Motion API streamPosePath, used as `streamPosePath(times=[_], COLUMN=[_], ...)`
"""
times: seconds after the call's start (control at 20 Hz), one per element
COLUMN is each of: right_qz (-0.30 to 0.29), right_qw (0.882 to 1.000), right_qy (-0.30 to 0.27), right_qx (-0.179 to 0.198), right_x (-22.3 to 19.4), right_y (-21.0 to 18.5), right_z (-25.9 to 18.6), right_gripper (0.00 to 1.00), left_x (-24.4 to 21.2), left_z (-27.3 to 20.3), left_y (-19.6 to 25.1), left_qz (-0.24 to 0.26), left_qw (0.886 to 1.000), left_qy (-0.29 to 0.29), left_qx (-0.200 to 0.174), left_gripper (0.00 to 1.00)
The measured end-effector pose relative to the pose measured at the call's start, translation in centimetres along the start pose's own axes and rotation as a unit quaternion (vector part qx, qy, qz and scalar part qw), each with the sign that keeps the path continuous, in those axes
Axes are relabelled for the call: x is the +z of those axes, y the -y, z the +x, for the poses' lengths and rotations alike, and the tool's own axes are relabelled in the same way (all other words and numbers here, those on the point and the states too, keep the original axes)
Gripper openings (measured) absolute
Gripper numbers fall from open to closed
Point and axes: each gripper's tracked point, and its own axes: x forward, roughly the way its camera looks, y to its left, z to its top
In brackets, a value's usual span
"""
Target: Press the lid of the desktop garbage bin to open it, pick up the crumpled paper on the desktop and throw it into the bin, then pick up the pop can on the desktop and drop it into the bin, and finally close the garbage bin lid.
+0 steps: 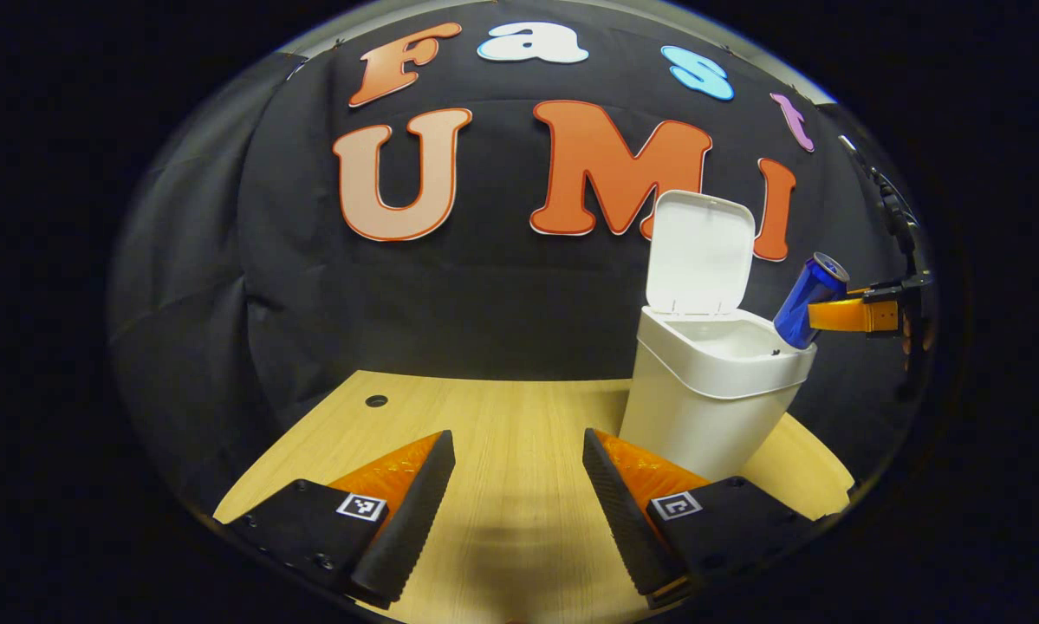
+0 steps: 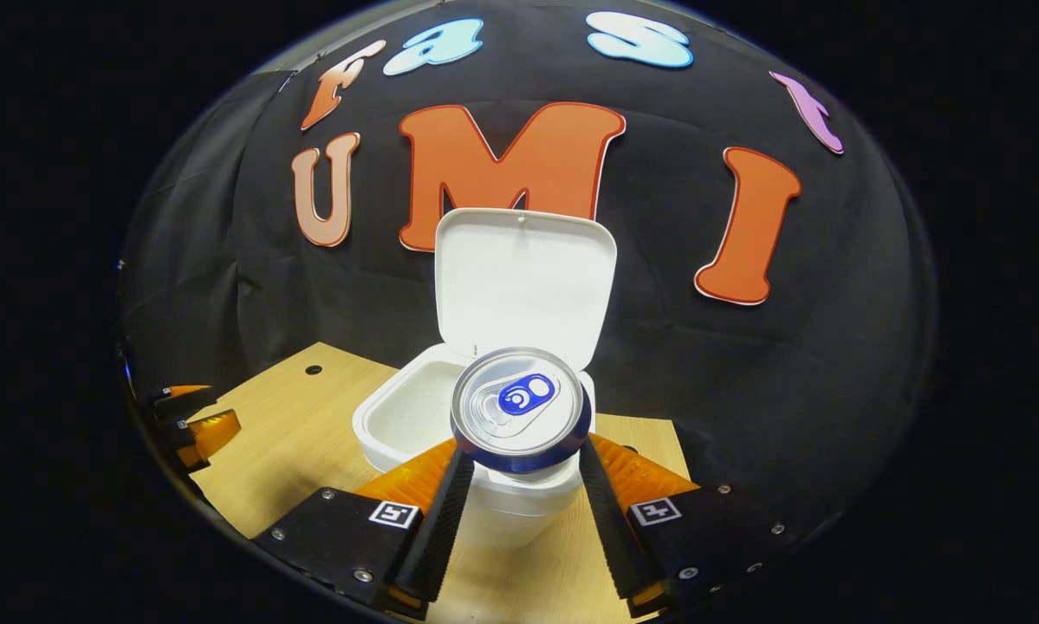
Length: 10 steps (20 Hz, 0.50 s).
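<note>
Tabletop: pale wood, black cloth wall behind.
Bin: just ahead of right tool, lid up.
Can: clamped in right tool, fingers on its sides, tilted over bin rim.
Left tool: fingers apart, empty, low over tabletop, bin ahead to its right.
Handling: likely light, thin-walled, slick; side hold at mid-body suits, gentle squeeze.

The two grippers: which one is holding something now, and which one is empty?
The right gripper holds the blue pop can over the open bin. The left gripper is open and empty above the table.
</note>
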Motion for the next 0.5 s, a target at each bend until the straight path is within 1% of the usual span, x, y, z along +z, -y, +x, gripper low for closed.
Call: streamPosePath(times=[0.05,0.15,0.25,0.35,0.4,0.45,0.5], right_qz=[-0.005,0.005,0.008,-0.007,-0.007,-0.004,0.001], right_qw=[1.000,1.000,1.000,0.999,1.000,1.000,0.999], right_qy=[-0.002,-0.014,-0.022,-0.031,-0.029,-0.028,-0.030], right_qx=[-0.001,0.006,0.006,-0.001,0.003,0.009,0.013], right_x=[-0.3,-1.0,-1.7,-2.6,-2.5,-2.3,-2.5], right_y=[0.1,-0.3,-0.1,0.3,0.4,0.3,0.4], right_z=[0.5,1.0,1.5,1.6,1.3,1.4,1.3], right_gripper=[0.74,0.74,0.75,0.74,0.70,0.70,0.74], left_x=[-0.2,-0.8,-1.3,-1.4,-1.4,-1.5,-1.6], left_z=[-0.2,-0.7,-0.9,-1.1,-1.3,-1.5,-1.7], left_y=[-0.4,-0.9,-1.1,-1.3,-1.1,-0.9,-0.6], left_qz=[-0.002,-0.006,-0.007,-0.003,0.001,0.004,0.006], left_qw=[1.000,1.000,0.999,0.999,0.999,0.999,0.999], left_qy=[-0.002,-0.008,-0.015,-0.018,-0.018,-0.018,-0.019], left_qx=[0.008,0.021,0.030,0.038,0.041,0.044,0.045], left_gripper=[0.95,0.95,0.95,0.95,0.95,0.95,0.96])
